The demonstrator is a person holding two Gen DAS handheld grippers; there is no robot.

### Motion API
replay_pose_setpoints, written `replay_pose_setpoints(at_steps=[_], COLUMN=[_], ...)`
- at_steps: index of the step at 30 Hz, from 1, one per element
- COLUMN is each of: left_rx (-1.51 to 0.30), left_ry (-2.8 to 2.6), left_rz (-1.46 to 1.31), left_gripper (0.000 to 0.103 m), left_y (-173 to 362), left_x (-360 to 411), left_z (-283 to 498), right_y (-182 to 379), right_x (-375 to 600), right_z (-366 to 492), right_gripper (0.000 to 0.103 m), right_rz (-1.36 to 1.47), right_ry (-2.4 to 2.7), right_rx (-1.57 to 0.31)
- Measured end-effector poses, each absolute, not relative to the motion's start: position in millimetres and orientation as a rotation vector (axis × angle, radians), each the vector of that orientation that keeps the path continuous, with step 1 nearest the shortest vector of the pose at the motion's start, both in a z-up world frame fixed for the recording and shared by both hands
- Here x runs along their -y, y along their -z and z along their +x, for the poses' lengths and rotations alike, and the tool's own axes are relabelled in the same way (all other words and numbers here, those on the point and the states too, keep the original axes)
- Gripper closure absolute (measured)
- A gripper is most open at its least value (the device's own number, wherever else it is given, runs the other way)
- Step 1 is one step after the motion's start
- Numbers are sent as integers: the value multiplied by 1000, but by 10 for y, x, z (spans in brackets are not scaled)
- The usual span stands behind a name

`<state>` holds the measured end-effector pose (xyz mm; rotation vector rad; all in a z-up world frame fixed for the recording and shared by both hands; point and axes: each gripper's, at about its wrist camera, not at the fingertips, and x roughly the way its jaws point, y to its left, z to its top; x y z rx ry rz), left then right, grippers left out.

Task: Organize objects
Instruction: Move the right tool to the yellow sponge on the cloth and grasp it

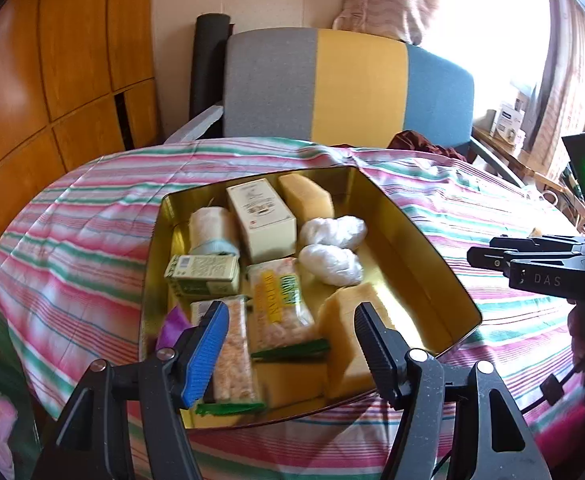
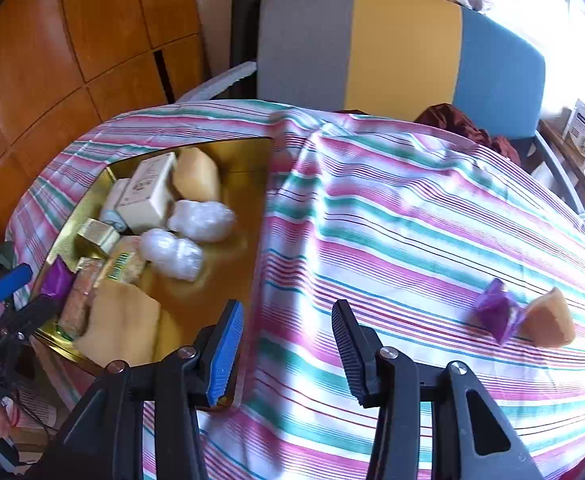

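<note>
Gold tin nearly full; purple packet and sponge remain outside. Both grippers spread, empty; right gripper should grab packet by its middle.

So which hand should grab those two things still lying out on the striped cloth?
The right, probably. Its fingers are empty and over the cloth, with the purple packet and yellow sponge ahead on its side. The left gripper hangs over the gold tin.
</note>
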<state>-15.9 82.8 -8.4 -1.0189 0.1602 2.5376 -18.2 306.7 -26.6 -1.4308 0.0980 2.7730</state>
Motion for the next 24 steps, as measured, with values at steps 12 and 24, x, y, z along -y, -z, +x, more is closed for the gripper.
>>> replay_pose_setpoints(at_steps=[12, 24], left_rx=[-253, -303], left_ry=[-2428, -2318], left_rz=[-953, -955], left_gripper=[37, 37], left_y=[-17, -6], left_x=[-1392, -1929], left_z=[-96, -76], right_y=[275, 350], right_x=[-4210, -5556], right_z=[22, 130], right_gripper=[56, 52], right_rz=[-1378, -1253], right_ry=[-2573, -2377], right_rx=[-179, -422])
